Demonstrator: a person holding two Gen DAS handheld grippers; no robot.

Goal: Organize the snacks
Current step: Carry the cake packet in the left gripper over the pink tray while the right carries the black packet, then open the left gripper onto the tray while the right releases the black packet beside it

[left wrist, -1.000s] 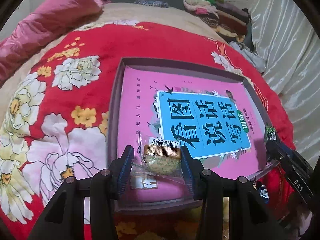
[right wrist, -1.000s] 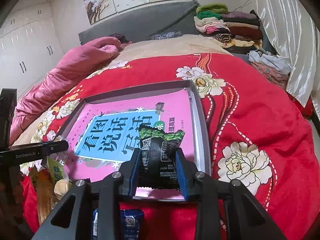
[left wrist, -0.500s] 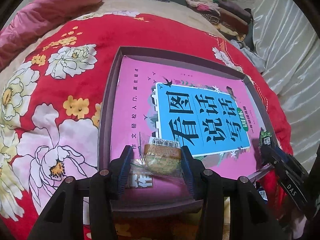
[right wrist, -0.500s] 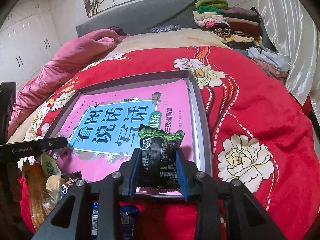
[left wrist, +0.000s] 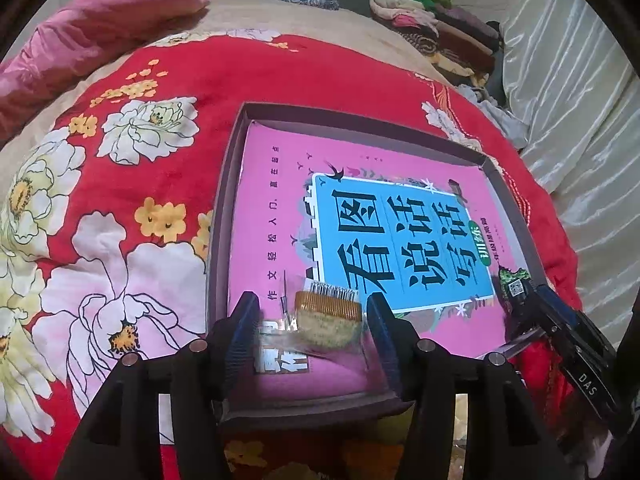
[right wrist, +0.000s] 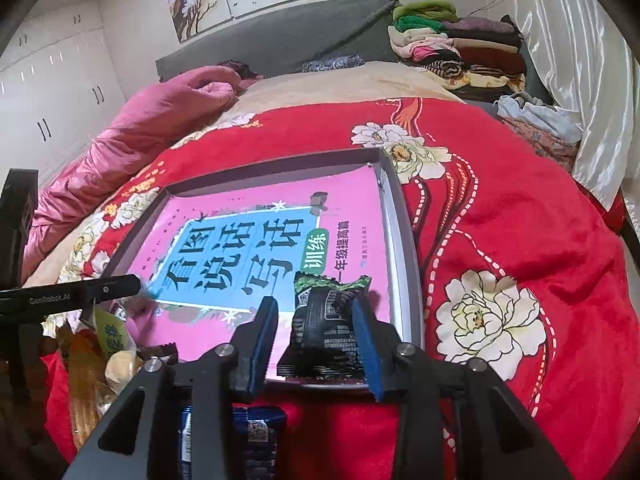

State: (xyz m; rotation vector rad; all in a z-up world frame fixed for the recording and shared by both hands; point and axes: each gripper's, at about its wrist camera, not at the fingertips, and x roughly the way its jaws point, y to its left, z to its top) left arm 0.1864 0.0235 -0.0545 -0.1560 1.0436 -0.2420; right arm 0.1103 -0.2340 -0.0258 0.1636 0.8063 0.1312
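Grey tray rim (right wrist: 404, 256) just beside black snack packet (right wrist: 328, 332)

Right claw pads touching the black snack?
Apart on one side: in the right wrist view the claw is opening, with pink book visible between its left pad and the black snack; right side unclear.

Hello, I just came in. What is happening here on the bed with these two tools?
A person is sorting snacks into a shallow box that lies on a red flowered quilt, with a pink book inside it. The left tool is opening around a clear-wrapped pastry over the box's near left corner. The right tool is opening around a black and green snack packet at the near right corner. More snacks wait outside the box.
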